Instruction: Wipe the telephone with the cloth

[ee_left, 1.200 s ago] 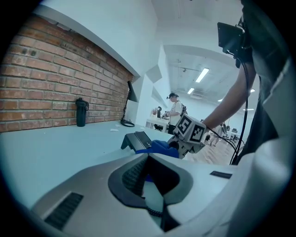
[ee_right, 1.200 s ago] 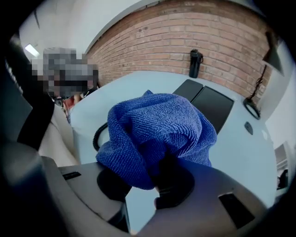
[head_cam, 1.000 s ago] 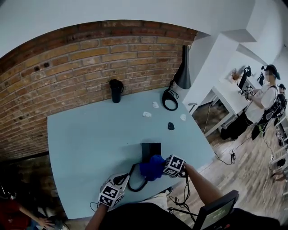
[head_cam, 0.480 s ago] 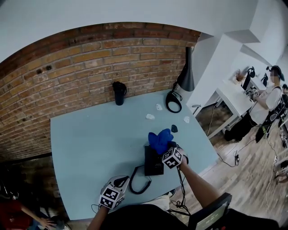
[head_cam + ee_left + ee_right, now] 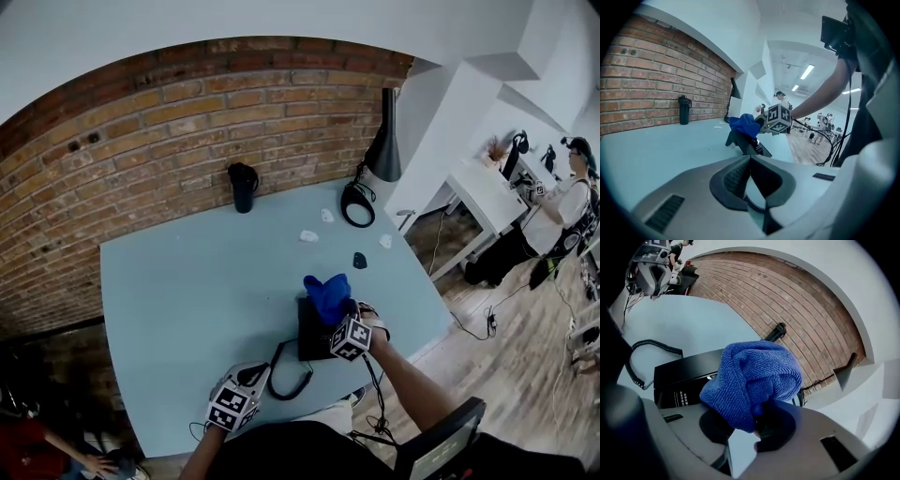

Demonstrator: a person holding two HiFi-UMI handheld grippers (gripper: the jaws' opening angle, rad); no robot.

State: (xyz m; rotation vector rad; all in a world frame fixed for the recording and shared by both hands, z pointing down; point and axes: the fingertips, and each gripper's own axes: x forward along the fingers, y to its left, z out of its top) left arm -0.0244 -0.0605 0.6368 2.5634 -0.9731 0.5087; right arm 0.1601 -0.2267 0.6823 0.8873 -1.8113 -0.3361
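Note:
A black telephone [image 5: 314, 336] lies near the front edge of the pale blue table [image 5: 187, 281]. Its coiled cord [image 5: 281, 380] loops toward me. My right gripper [image 5: 338, 315] is shut on a bunched blue cloth [image 5: 327, 292], which rests on the telephone's far end. In the right gripper view the cloth [image 5: 752, 378] hides the jaws of the right gripper [image 5: 757, 425], and the telephone [image 5: 682, 376] lies just beyond. My left gripper [image 5: 250, 374] sits at the front left, apart from the telephone. In its own view the left gripper [image 5: 750, 159] is shut with nothing in it.
A black tumbler [image 5: 242, 187] stands by the brick wall. A black lamp [image 5: 382, 141] with a round base [image 5: 356, 204] is at the far right corner. White scraps [image 5: 307, 236] and a small dark object [image 5: 359, 260] lie beyond the telephone. A person [image 5: 562, 202] stands at the right.
My right gripper has carried the cloth from the telephone's near end across to its far end. The left gripper has stayed where it was.

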